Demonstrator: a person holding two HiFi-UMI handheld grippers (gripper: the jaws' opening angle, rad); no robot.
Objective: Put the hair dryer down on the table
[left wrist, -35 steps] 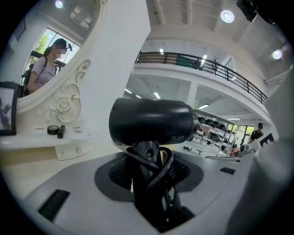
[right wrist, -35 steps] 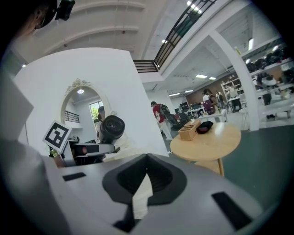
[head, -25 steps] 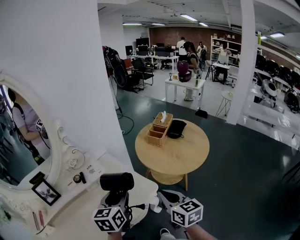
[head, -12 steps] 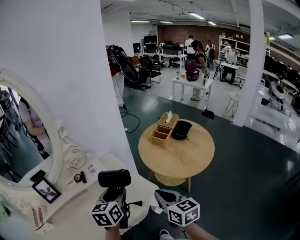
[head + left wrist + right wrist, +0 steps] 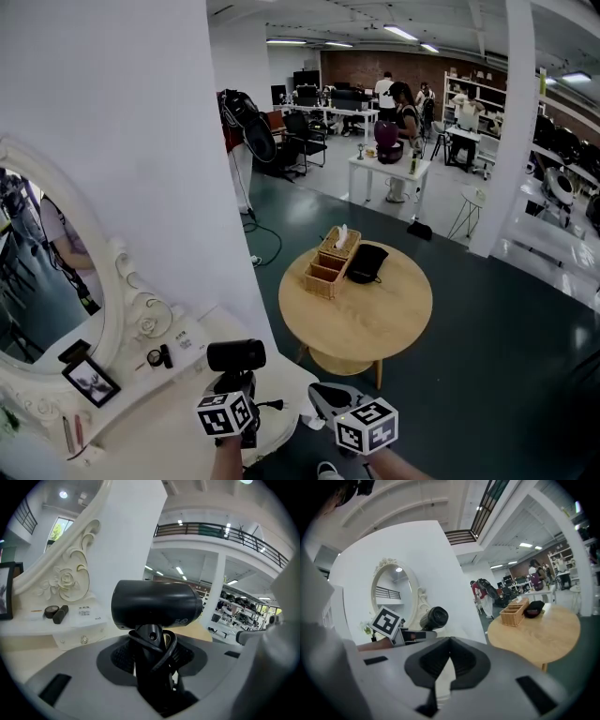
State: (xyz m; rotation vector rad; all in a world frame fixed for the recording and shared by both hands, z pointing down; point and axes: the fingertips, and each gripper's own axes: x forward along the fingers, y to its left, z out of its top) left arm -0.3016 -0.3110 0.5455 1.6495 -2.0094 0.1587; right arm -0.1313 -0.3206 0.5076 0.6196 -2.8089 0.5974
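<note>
The black hair dryer stands upright, barrel on top and cord looped round its handle. My left gripper is shut on that handle, holding it above the right end of the white dressing table. In the left gripper view the hair dryer fills the middle, its handle clamped between the pads of my left gripper. My right gripper hovers just to the right, off the table's edge, shut and holding nothing. The right gripper view shows my right gripper with its pads together and the hair dryer at the left.
An ornate white mirror leans on the wall behind the dressing table. A small photo frame and small black items lie on the tabletop. Beyond stands a round wooden table with a wicker basket and a black bag.
The head view has shifted a little. The hair dryer stays upright in my left gripper, which sits slightly higher in the picture. My right gripper has barely moved.
</note>
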